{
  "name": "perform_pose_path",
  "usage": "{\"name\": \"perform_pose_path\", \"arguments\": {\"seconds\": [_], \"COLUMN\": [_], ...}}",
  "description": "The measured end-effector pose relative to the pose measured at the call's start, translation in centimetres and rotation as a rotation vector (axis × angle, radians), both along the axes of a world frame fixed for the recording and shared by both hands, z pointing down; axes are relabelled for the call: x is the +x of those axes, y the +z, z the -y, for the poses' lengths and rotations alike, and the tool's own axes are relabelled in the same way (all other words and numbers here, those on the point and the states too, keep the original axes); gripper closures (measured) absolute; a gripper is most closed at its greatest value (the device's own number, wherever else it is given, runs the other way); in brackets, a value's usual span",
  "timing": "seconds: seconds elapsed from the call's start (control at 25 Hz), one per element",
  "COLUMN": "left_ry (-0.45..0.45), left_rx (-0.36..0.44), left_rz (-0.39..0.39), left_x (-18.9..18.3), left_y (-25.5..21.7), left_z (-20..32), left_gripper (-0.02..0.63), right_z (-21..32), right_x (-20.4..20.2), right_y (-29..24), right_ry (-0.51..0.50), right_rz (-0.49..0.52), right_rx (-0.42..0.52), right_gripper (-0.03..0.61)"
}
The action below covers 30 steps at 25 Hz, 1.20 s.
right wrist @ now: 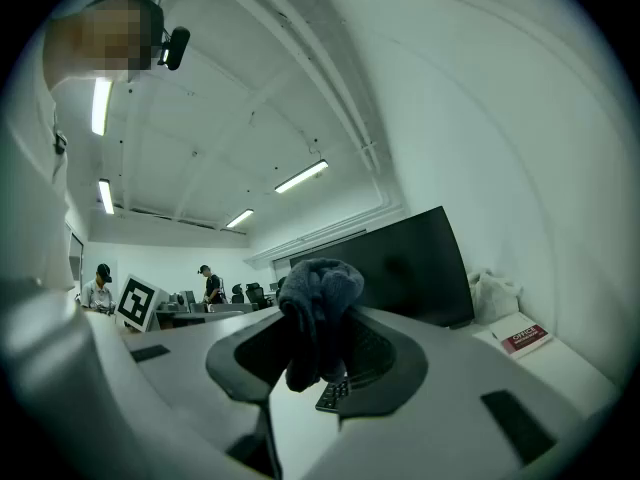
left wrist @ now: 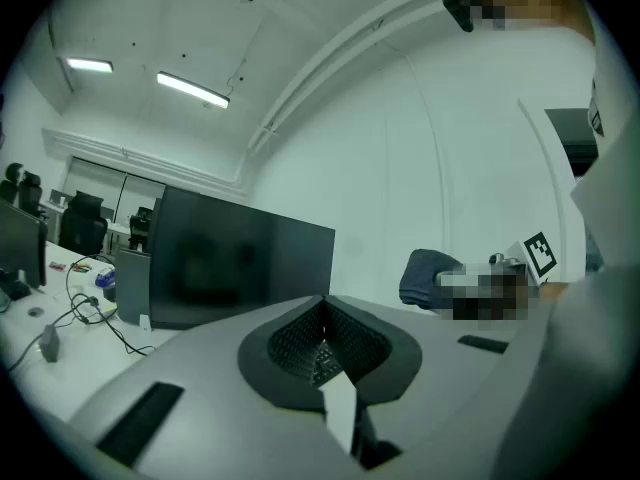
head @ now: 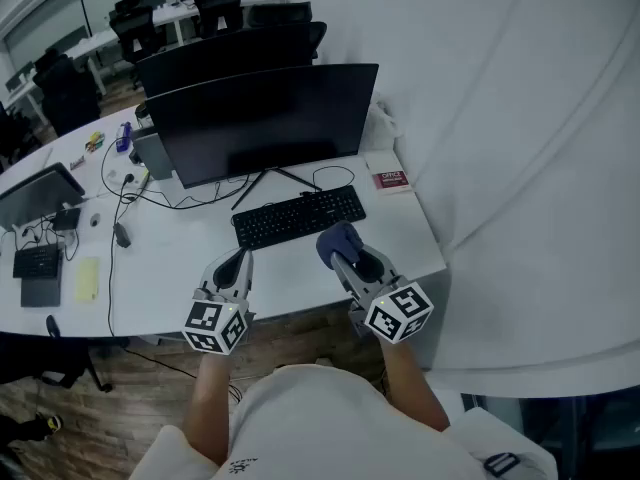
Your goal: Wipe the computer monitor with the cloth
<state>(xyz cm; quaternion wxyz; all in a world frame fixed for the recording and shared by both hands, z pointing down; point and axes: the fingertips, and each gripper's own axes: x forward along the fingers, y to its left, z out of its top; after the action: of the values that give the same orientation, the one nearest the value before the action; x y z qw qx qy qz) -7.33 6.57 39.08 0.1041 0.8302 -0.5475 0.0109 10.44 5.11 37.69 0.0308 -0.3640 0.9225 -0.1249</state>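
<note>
Your right gripper (head: pixel 345 261) pinches the cloth (head: pixel 337 238) tight, just above the keyboard's (head: pixel 298 216) near edge. Your left gripper (head: pixel 243 258) is closed with nothing in it. The monitor (head: pixel 262 118) stands farther back.

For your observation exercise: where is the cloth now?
Head view: the cloth sits clamped in the right gripper, just before the right end of the keyboard.

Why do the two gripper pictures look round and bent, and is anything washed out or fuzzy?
Left gripper view: a fisheye circle with black corners, wall lines bowed, and the ceiling lights blown out to white. Right gripper view: the same bending, with the cloth close to the lens fairly clear. Head view: straighter lines and even light, and the monitor screen is dark with no strong glare.
</note>
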Motion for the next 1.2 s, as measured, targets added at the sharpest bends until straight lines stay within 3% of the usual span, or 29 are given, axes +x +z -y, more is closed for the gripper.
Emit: {"name": "perform_pose_path", "arguments": {"seconds": [0.68, 0.84, 1.2], "left_ry": [0.041, 0.066, 0.106], "left_rx": [-0.004, -0.026, -0.025], "left_rz": [-0.005, -0.032, -0.006], "left_x": [-3.8, -5.0, -4.8], "left_y": [1.1, 1.9, 2.9], "left_z": [-1.8, -3.1, -4.0], "left_gripper": [0.603, 0.603, 0.603], "right_z": [-2.0, -3.3, -3.3], "right_x": [-2.9, -3.7, -1.9], "right_y": [0.6, 1.2, 1.7], "right_ry": [0.063, 0.077, 0.146], "right_rz": [0.053, 0.027, 0.053], "right_rx": [-0.039, -0.041, -0.062], "right_gripper": [0.442, 0.442, 0.442]}}
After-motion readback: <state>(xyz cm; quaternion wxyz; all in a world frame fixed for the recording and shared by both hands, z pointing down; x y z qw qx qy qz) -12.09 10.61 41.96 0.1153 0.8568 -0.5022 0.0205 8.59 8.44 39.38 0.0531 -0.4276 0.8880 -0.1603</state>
